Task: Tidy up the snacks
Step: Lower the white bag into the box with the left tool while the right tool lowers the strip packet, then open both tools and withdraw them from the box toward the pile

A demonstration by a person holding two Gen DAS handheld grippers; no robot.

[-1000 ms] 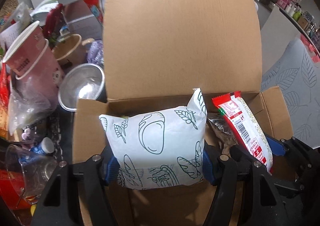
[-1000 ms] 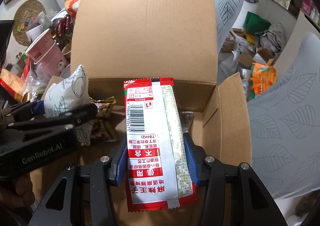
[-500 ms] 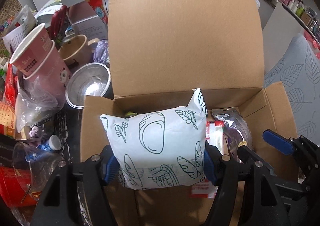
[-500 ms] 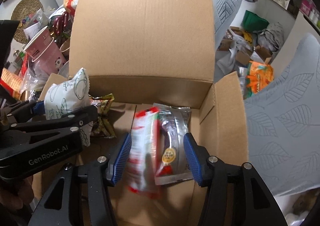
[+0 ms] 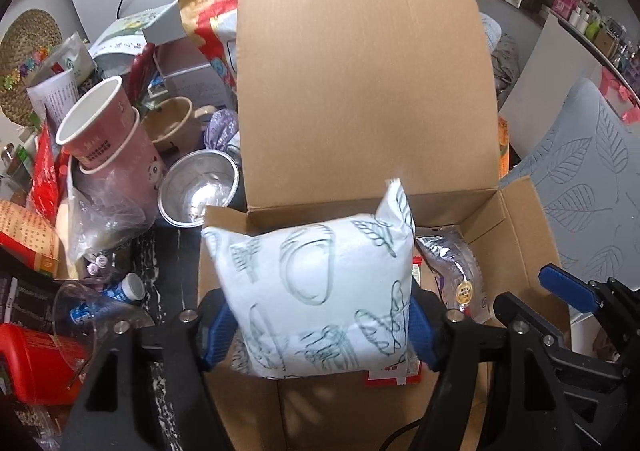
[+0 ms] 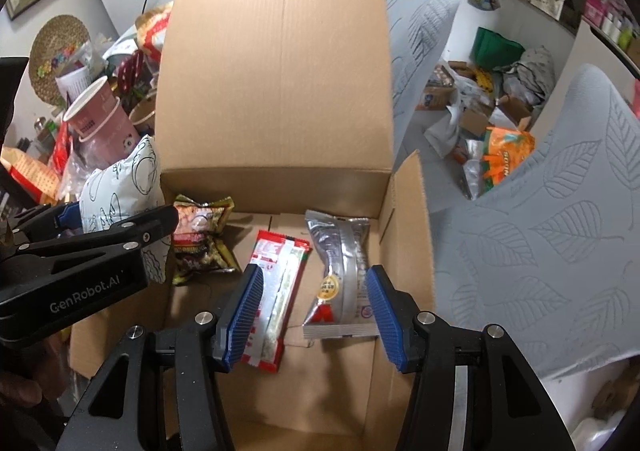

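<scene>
Dropped from the right gripper (image 6: 314,311) since a second ago, the red-and-white snack packet (image 6: 276,291) now lies flat on the cardboard box (image 6: 408,219) floor beside a silver packet (image 6: 340,279) — those jaws stand part open, empty. The left gripper (image 5: 316,325) is opening, the white bread bag (image 5: 320,291) between its pads (image 5: 418,325) above the box — whether they still touch it I cannot tell. A peanut packet (image 6: 200,239) lies behind.

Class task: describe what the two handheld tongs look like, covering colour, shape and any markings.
Both the left tongs and the right tongs have black plastic frames with cut-out openings and silver screw heads. Their fingers carry blue ribbed pads. White lettering, GenRobot.AI, runs along the side of the left tongs.
</scene>
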